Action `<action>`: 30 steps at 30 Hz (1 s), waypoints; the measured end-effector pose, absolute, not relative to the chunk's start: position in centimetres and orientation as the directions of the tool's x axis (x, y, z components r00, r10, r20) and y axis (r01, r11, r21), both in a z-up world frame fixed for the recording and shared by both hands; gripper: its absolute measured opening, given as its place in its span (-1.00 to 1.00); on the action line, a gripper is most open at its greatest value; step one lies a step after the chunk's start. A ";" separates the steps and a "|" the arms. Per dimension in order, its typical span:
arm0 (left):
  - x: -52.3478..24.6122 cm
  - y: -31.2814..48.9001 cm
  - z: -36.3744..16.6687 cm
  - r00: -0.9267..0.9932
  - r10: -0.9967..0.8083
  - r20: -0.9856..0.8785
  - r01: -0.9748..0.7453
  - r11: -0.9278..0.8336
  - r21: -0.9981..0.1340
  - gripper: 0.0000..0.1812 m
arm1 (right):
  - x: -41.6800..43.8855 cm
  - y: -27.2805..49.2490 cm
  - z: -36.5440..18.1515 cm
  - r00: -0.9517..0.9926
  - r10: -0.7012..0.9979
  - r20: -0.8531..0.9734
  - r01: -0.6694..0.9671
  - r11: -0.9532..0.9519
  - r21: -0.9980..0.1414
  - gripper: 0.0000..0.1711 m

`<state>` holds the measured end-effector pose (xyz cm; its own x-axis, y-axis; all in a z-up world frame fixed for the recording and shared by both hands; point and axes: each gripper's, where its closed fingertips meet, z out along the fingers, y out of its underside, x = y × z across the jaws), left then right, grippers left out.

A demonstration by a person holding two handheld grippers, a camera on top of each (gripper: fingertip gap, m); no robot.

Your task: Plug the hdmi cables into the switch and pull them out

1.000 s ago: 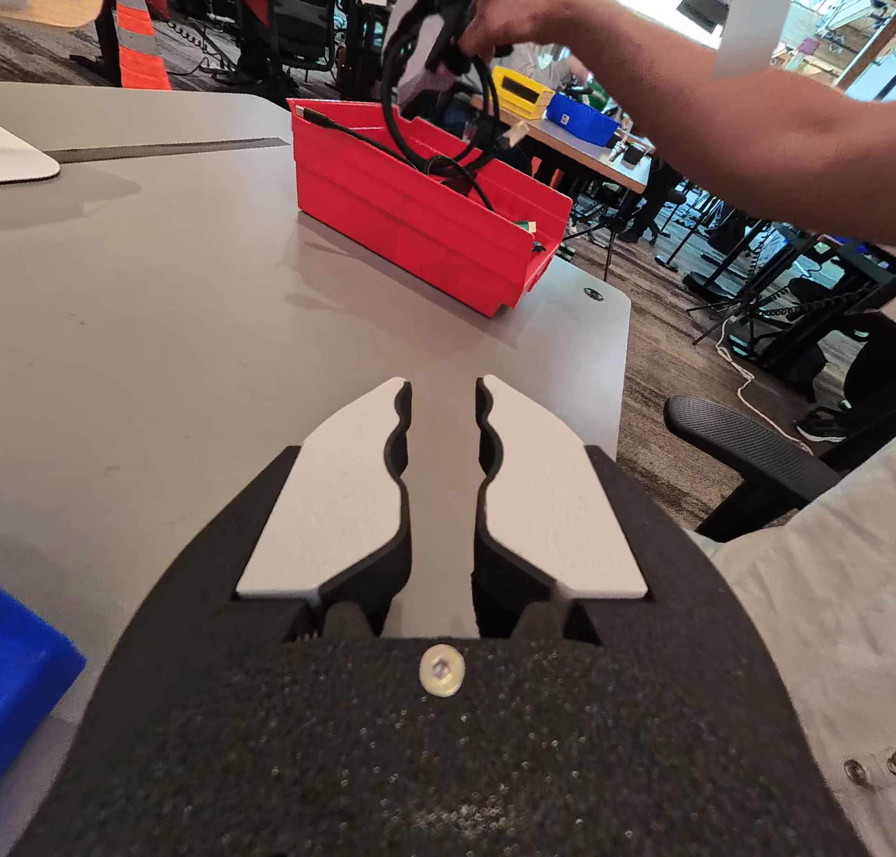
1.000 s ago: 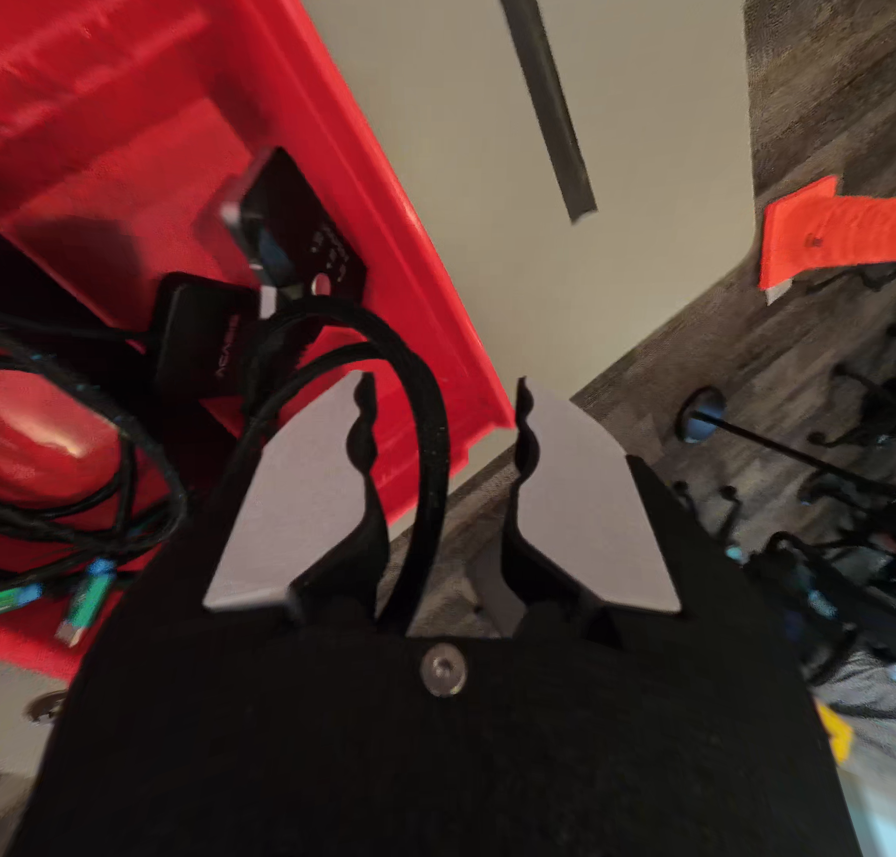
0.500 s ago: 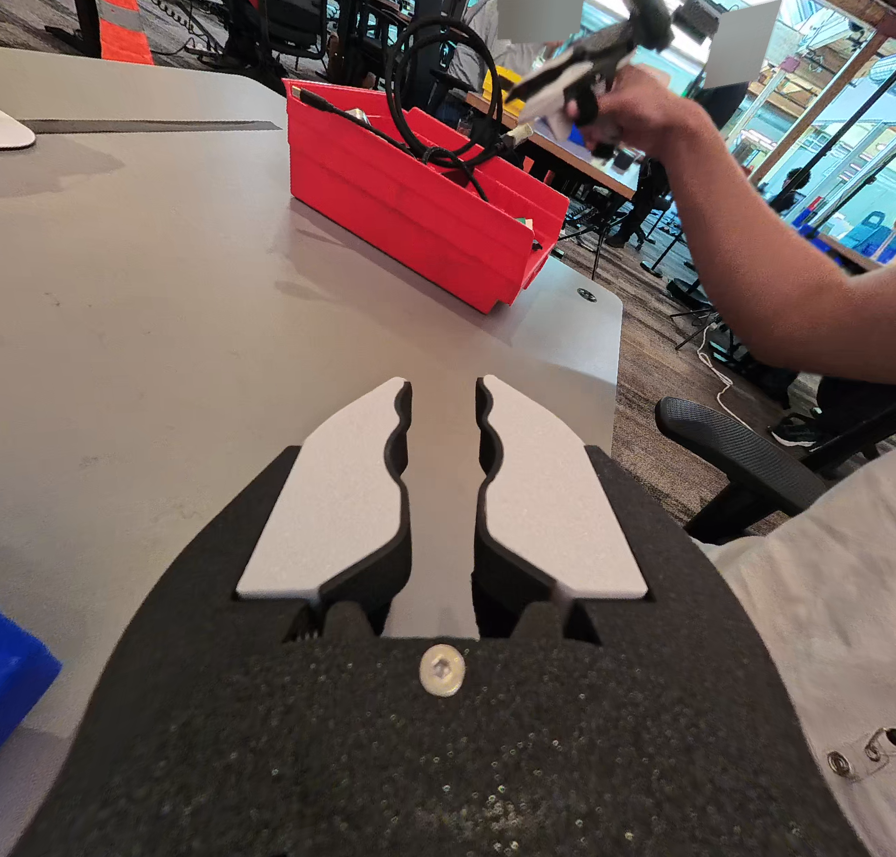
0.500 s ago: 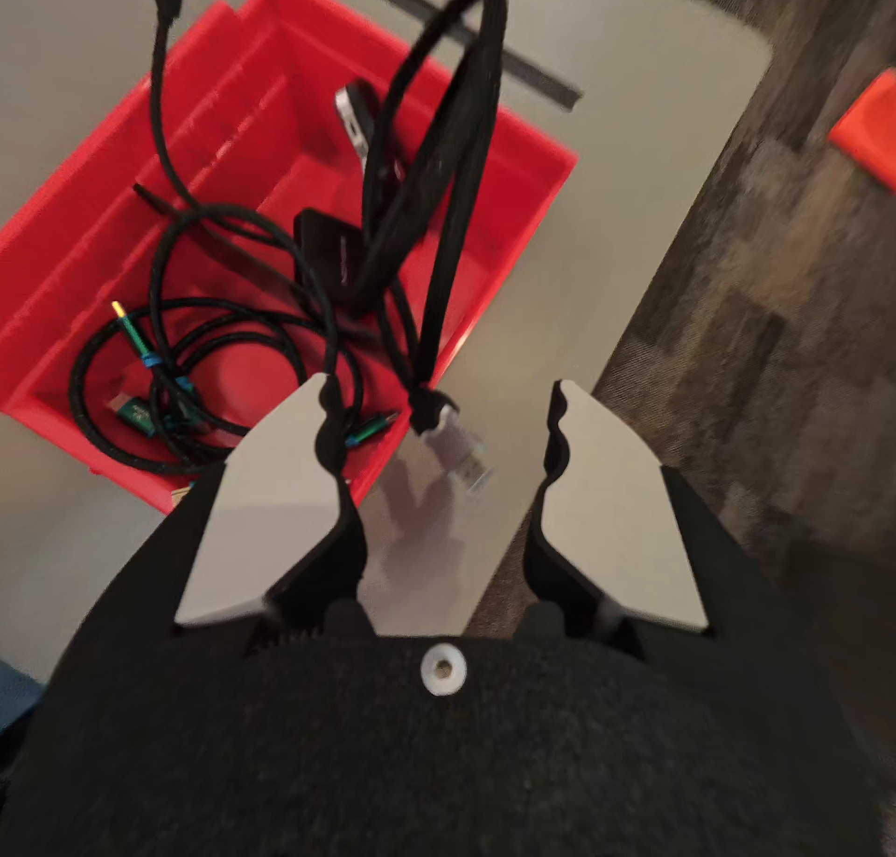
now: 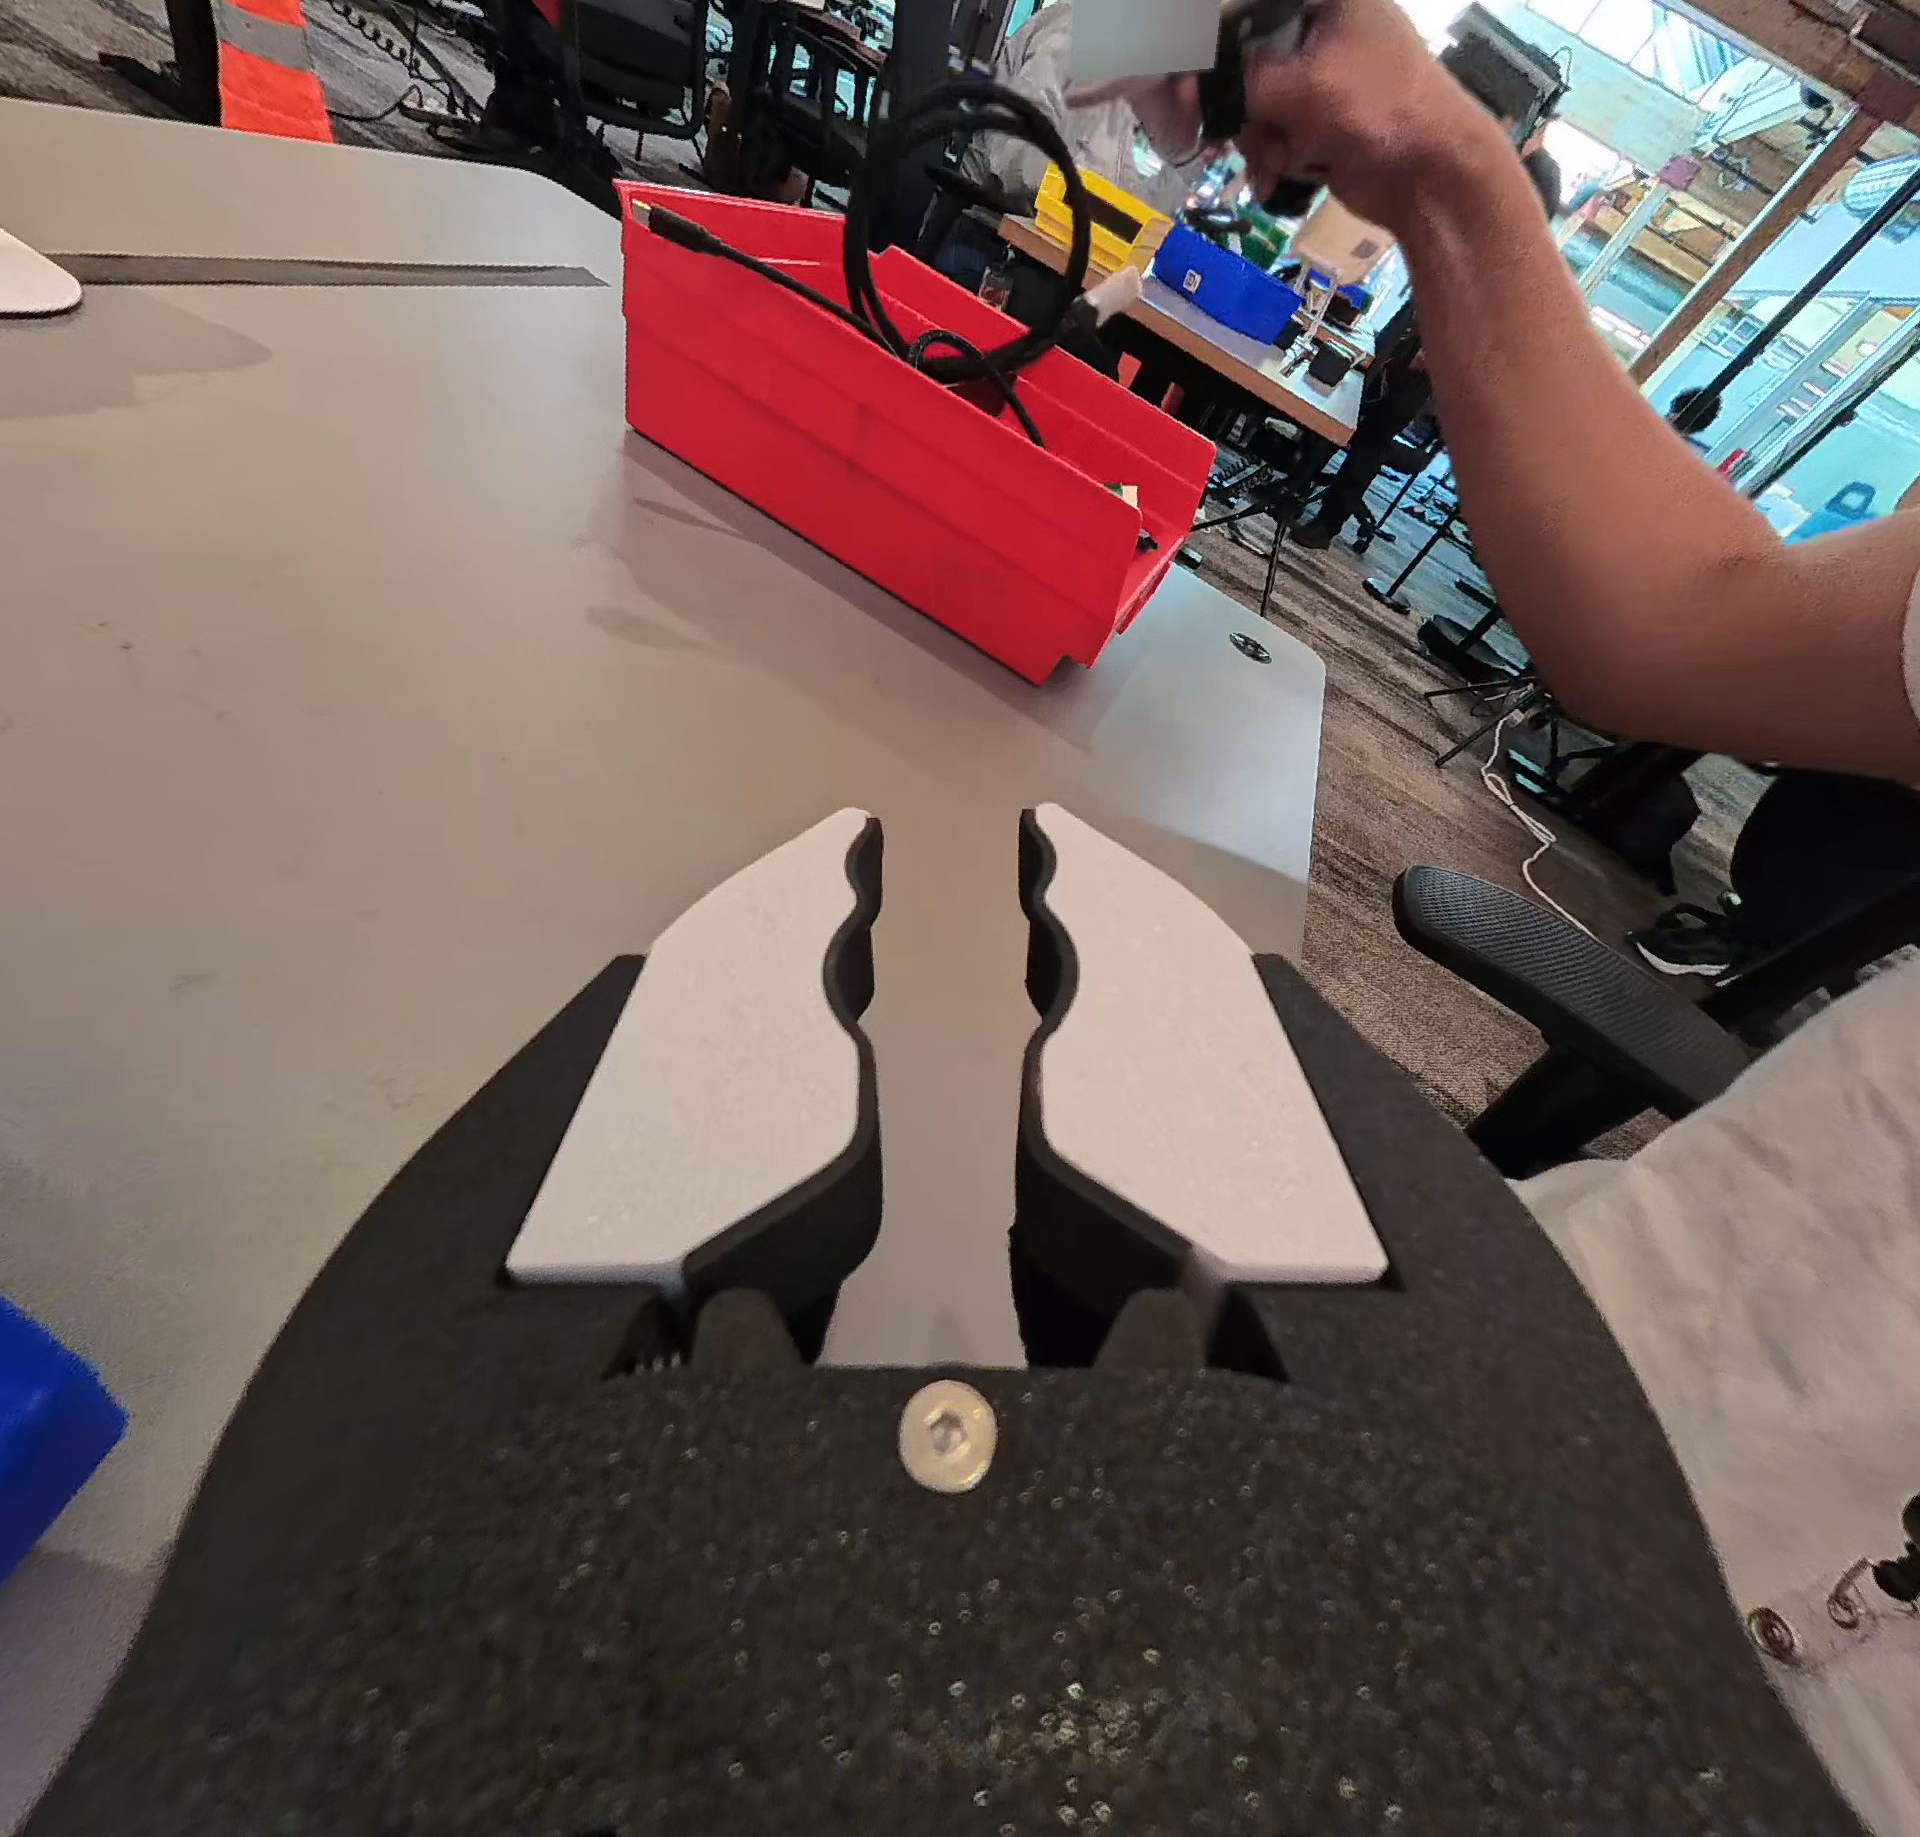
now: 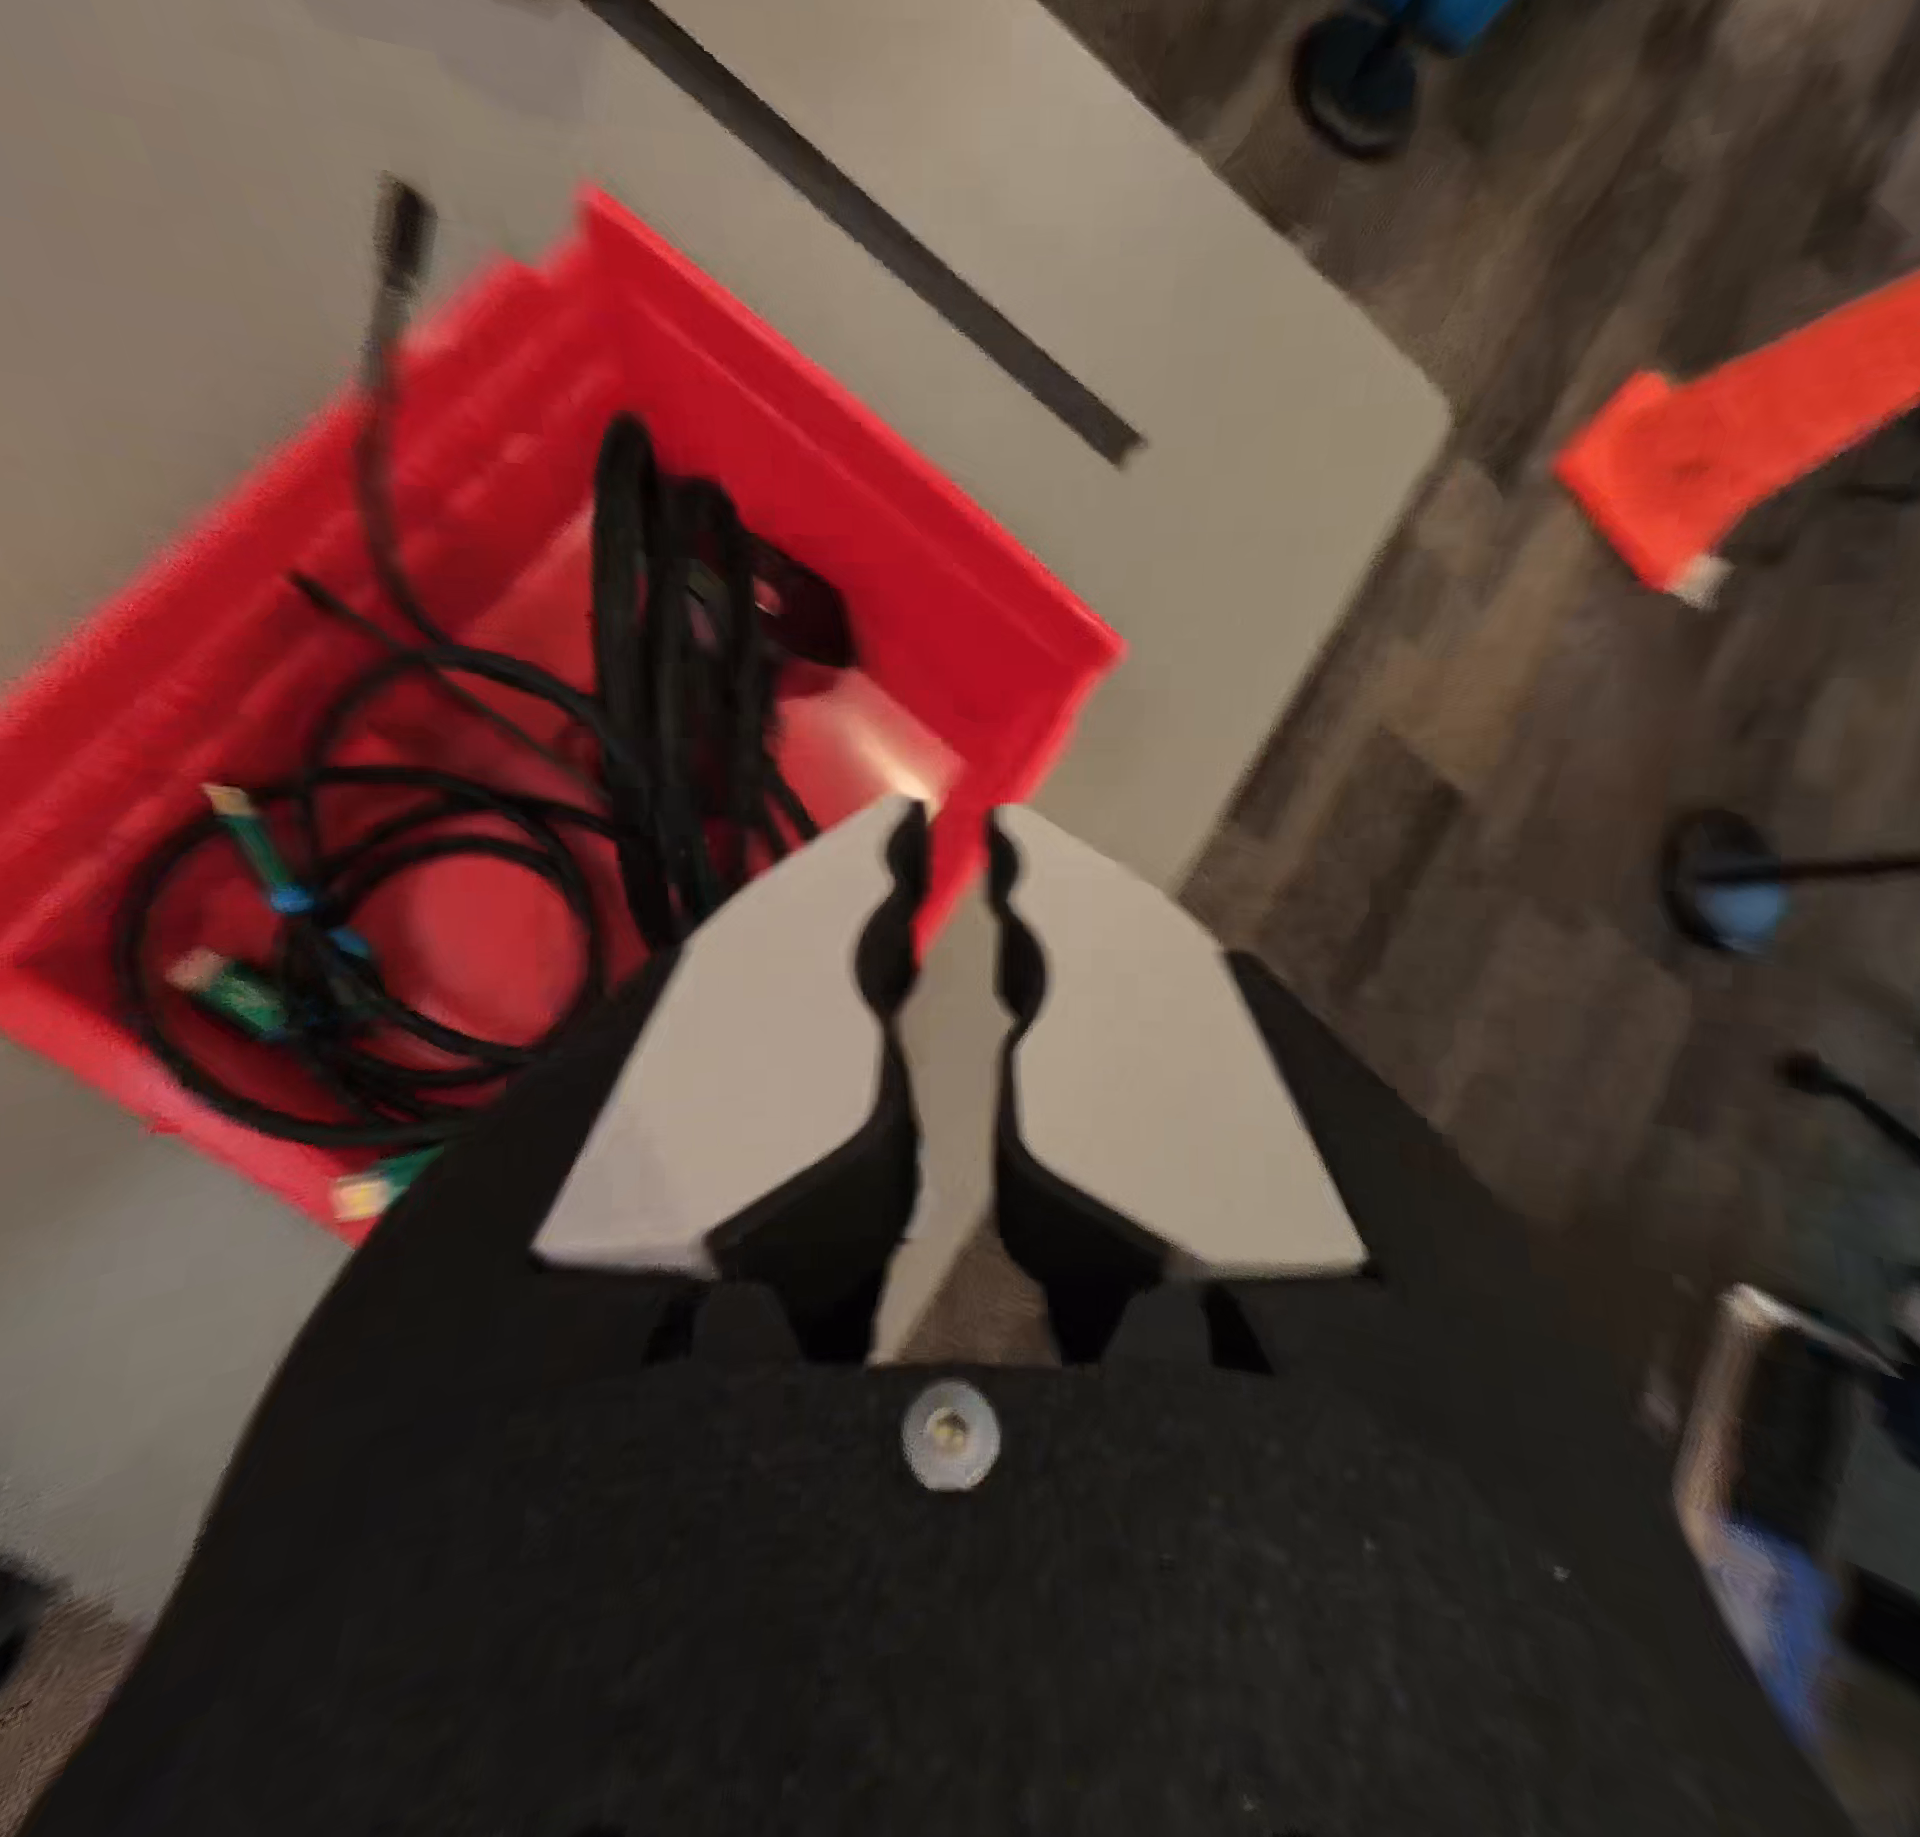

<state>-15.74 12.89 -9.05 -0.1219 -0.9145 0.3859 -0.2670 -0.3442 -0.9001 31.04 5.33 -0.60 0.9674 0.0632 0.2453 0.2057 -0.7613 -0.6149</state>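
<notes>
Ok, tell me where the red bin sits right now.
The red bin sits on the grey table near its far right corner in the left wrist view, cables piled inside; the right gripper is above it.

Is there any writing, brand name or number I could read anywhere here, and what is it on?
Nothing can be read.
Sticker on the far blue bin: too small to read.
Switch in the red bin: any marking is lost in blur.
Cables and their plugs: no legible marks.
</notes>
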 end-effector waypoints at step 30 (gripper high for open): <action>-15.6 11.7 -9.1 -0.174 -0.909 0.380 -0.281 -0.324 -0.903 -0.73 | 27.0 9.5 -2.8 0.779 0.385 0.495 0.586 -0.727 -0.357 -0.91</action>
